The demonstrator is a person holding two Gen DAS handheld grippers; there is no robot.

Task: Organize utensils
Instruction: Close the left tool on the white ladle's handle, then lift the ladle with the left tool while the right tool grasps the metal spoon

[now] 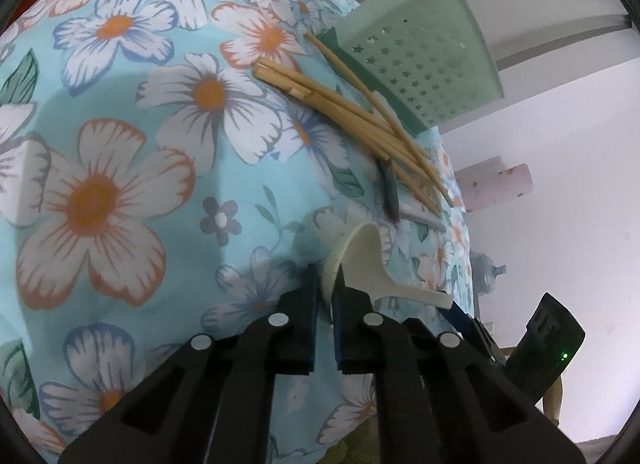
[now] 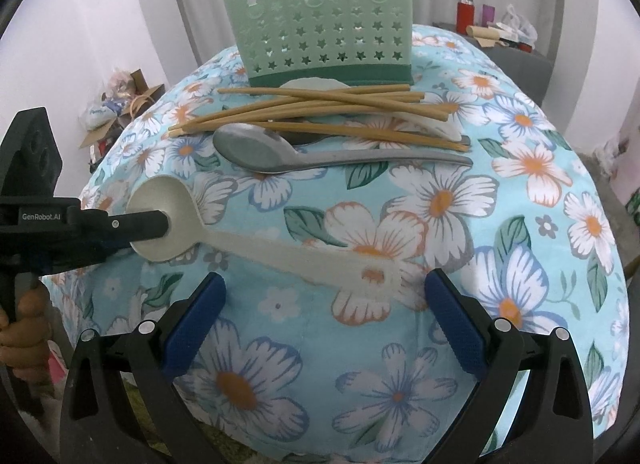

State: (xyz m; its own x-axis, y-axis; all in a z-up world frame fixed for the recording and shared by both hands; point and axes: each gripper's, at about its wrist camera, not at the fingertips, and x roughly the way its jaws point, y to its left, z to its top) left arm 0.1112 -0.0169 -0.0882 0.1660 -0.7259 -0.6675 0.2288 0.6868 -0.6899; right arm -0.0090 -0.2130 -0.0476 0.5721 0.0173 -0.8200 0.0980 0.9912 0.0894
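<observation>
On the flowered tablecloth, near its left edge, lies a cream plastic spoon, bowl to the left, handle running right and toward the camera. The left gripper has its fingers pinched on the rim of that spoon's bowl; in the right wrist view one black finger lies over the bowl's inside. A hand grips the left tool's handle at the frame's lower left. The right gripper hovers with fingers spread wide, holding nothing; the spoon's handle end sits between the blue pads but apart from both. Farther back, a grey metal spoon lies crosswise, bowl to the left. Behind it a loose bundle of bamboo chopsticks lies across the cloth, partly over a pale flat item, possibly another spoon; too covered to identify. Behind the chopsticks stands a green utensil holder with star cut-outs, upright, darker green base.
</observation>
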